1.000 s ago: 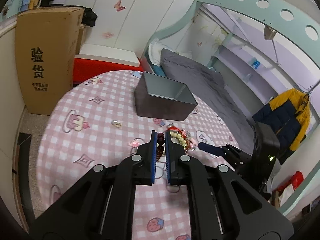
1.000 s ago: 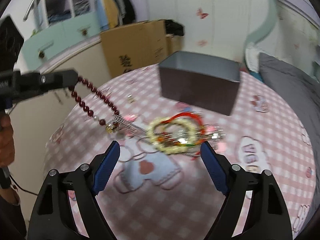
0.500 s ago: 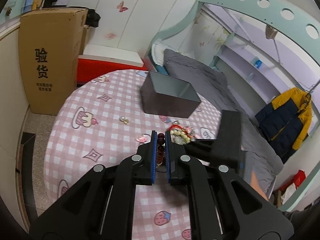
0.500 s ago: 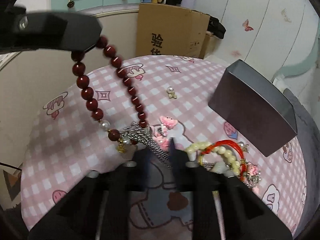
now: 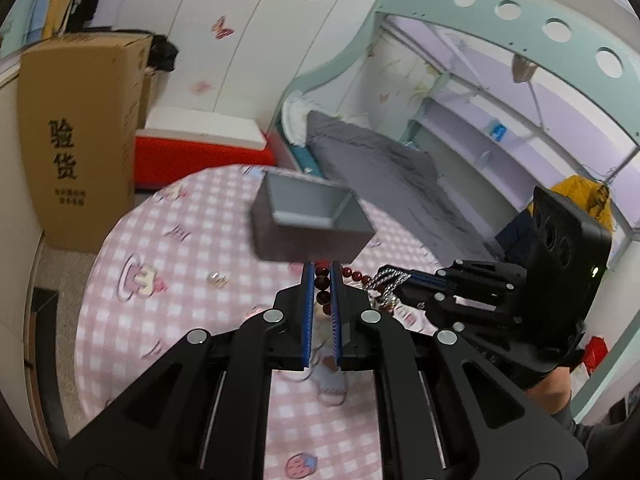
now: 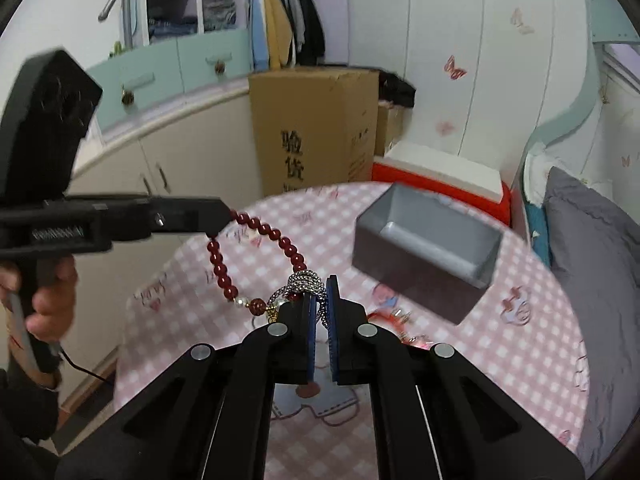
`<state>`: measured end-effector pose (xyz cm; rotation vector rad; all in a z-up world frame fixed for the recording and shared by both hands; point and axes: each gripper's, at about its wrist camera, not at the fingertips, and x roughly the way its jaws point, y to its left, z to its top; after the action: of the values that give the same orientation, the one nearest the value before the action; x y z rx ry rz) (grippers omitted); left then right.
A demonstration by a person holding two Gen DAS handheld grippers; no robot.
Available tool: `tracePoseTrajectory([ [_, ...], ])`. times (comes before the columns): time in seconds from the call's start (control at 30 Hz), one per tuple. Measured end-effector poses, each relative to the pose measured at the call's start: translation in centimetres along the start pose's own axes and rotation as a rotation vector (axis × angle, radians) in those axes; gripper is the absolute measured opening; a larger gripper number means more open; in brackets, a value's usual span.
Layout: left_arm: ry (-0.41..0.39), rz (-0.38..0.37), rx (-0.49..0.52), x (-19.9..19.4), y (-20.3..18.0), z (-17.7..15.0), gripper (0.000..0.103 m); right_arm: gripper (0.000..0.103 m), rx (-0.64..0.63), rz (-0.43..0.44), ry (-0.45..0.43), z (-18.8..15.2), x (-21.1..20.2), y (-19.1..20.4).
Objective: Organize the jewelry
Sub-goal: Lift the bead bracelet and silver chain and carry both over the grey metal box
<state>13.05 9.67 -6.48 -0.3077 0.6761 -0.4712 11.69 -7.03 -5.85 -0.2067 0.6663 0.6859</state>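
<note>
Evidently, two tangled pieces are being separated above the pink checked surface [image 6: 520, 344]. The left tool [image 5: 321, 280] is clamped on the dark red bead bracelet [image 6: 224, 276], which hangs in the air, and the right tool [image 6: 322, 300] is closed on the silver chain [image 6: 306, 282] looped through it. Next, the chain probably must be drawn free of the beads before either piece is carried to the grey box [image 6: 428, 240].
</note>
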Motion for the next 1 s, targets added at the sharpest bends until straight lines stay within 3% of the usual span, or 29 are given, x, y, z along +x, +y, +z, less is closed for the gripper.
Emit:
tracePoseTrajectory([
  [0.17,-0.050,-0.022,0.041,-0.6,-1.6,1.9,0.008,0.003,-0.012,-0.026,-0.048,2.5,-3.0,-0.5],
  [0.5,-0.082,0.008,0.067,-1.1,-2.7,3.7,0.008,0.003,-0.045,-0.028,-0.096,5.1,-5.7,-0.8],
  [0.7,0.007,0.046,0.032,1.6,-1.0,1.7,0.008,0.003,-0.017,-0.022,-0.004,3.0,-2.7,-1.3],
  [0.83,0.108,0.091,0.013,4.7,0.4,-0.7,0.008,0.004,0.050,-0.033,0.078,0.2,0.0,-2.9],
  [1.0,0.170,0.090,-0.018,6.1,1.5,-3.0,0.008,0.004,0.127,-0.059,0.130,-2.7,1.5,-4.9],
])
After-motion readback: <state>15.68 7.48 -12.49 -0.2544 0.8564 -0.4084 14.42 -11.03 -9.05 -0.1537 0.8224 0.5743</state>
